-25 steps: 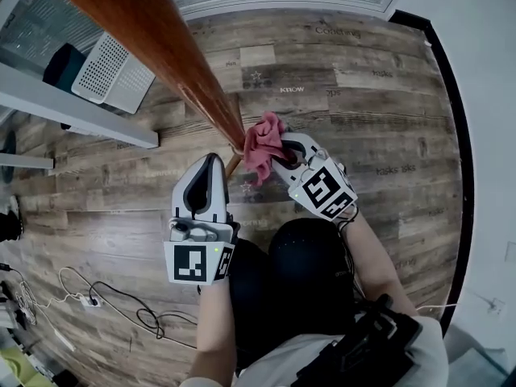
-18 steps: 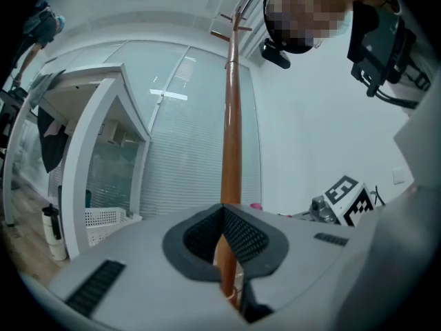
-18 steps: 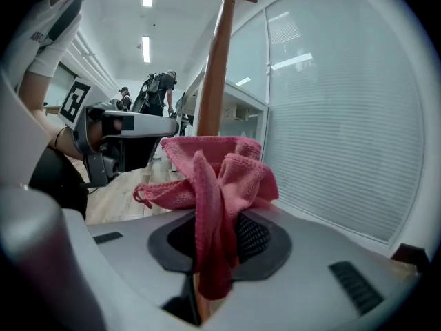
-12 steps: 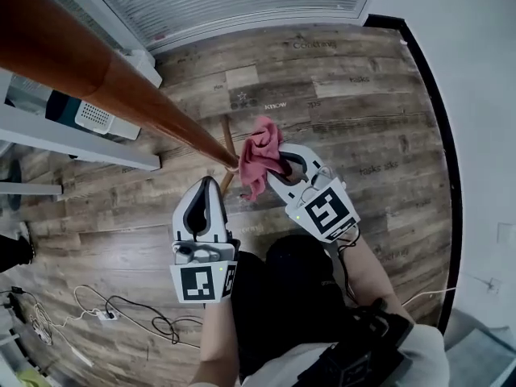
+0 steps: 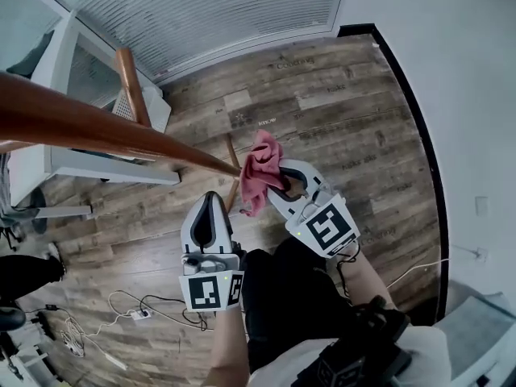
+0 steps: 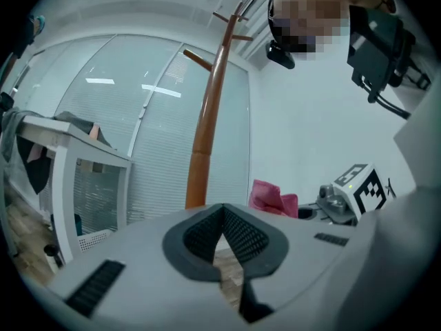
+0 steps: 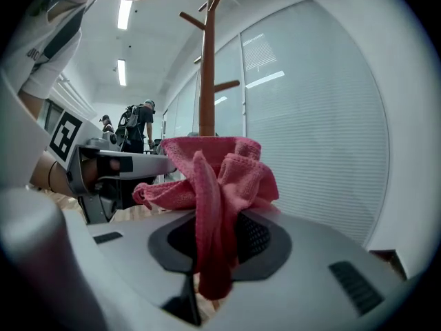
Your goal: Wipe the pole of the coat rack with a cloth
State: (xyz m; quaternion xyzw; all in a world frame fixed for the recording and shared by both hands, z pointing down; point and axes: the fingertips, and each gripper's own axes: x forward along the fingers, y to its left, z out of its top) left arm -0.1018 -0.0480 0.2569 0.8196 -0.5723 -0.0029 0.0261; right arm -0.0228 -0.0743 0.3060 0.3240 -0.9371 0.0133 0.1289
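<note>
**Beside the foot of the pole: pink cloth pinched in the right gripper**

Low on the coat rack, close above the wooden floor, the cloth sits just beside the bottom part of the pole. If it really touches the wood, I cannot tell from any view. The right gripper has its jaws closed on the middle of the cloth. A bunch of it stands up past the jaw tips and one strip hangs down in front of the pads. The left gripper is a little nearer to the person and apart from the pole. Its jaws are together at the tips with nothing between them.

The cloth looks soft, light and limp, a knitted fabric that should fold easily around a round shape. Taking it by the middle, as now, seems good, because the loose bunch in front can press on the wood. The pole looks stiff, smooth and shiny, so the cloth will probably slide on it with little force. The rack is tall and thin, and I think a strong push from one side could make it lean. The free left gripper could steady the pole higher up.
</note>
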